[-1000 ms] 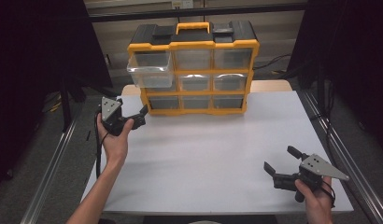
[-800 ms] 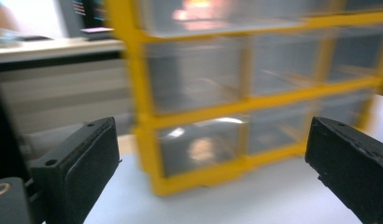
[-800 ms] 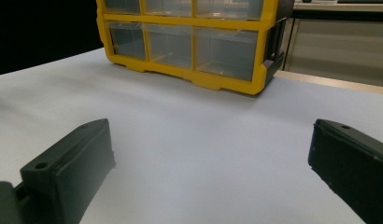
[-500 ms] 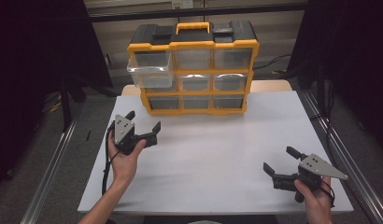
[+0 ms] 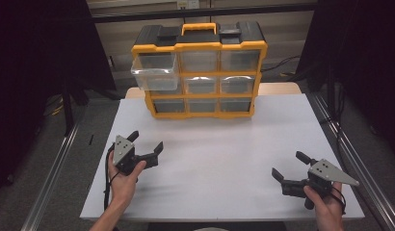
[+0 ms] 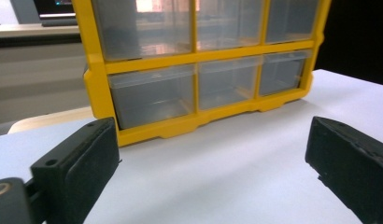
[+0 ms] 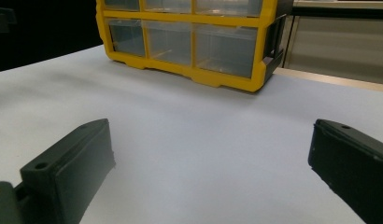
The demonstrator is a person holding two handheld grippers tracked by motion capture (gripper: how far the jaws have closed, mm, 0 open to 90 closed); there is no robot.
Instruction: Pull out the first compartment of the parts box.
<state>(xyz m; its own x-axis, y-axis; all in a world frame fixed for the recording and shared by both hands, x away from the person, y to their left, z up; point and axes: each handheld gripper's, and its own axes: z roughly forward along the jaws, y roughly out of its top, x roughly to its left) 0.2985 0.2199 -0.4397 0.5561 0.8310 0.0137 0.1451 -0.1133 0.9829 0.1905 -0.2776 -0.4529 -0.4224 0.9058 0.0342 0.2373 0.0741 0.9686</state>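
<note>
High view: yellow drawer box (image 5: 199,72) at the far side of the white table (image 5: 224,159), top left drawer (image 5: 154,72) pulled out. Left gripper (image 5: 146,143) near the box, jaws wide apart, holding nothing. Right gripper (image 5: 291,167) well apart from it, jaws wide apart too.

The worktop (image 5: 224,159) is a flat white surface, wider toward the near edge in the high view. A strip of light wood shows at its far edge, at 12 o'clock, behind the white cover. Directly on the worktop stands one thing, a yellow drawer cabinet (image 5: 200,103) with clear drawers, at the 12 o'clock side and a little toward 11 o'clock. Its base touches the white surface along the whole front. The top-left drawer (image 5: 154,72) is pulled out a little. The rest of the white surface is plain and smooth.
</note>
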